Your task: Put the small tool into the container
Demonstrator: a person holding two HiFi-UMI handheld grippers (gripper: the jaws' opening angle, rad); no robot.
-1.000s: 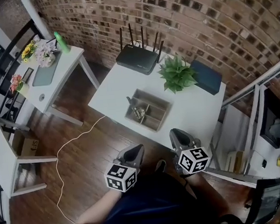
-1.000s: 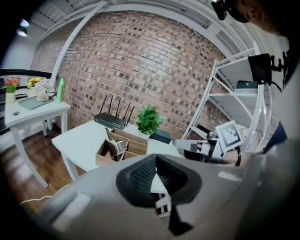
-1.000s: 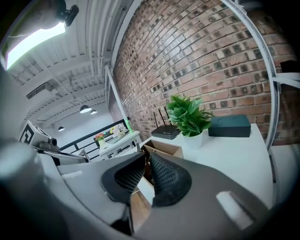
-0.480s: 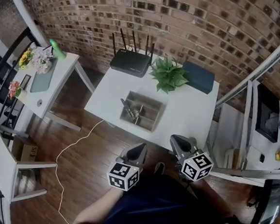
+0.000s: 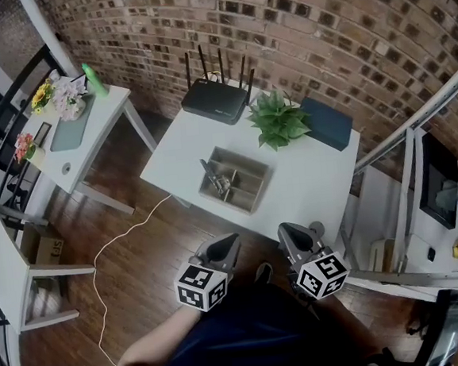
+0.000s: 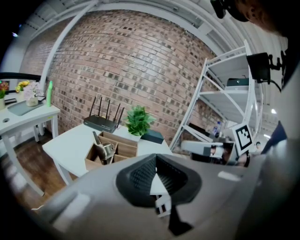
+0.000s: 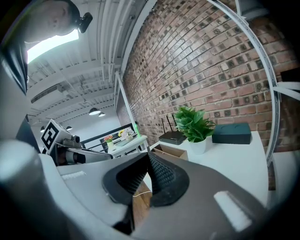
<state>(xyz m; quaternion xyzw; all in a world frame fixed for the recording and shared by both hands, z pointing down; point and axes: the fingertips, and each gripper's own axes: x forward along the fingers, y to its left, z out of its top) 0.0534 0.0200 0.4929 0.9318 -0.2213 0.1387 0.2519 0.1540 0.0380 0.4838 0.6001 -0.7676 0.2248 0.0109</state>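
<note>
A grey-brown container [image 5: 249, 186] with dividers stands in the middle of the white table [image 5: 171, 155]. The small metal tool [image 5: 217, 178] lies in its left compartment, handle sticking up. Both grippers hang close to my body, short of the table's front edge and apart from the container. My left gripper [image 5: 227, 242] is shut with nothing in it; in the left gripper view its jaws [image 6: 156, 158] meet, with the container [image 6: 123, 146] and tool [image 6: 103, 150] beyond. My right gripper [image 5: 286, 231] is shut and empty too; its tips [image 7: 149, 158] touch in the right gripper view, the container [image 7: 169, 151] ahead.
A black router [image 5: 215, 101], a potted plant [image 5: 277, 120] and a dark blue box [image 5: 328, 124] sit along the table's far side. A side table [image 5: 88, 119] with flowers and a green bottle stands left. A white cable [image 5: 122, 235] crosses the wood floor. White shelving [image 5: 406, 202] stands right.
The head view has shifted slightly, so the table sits a little left. Both grippers stay in front of my body, almost where they were.
</note>
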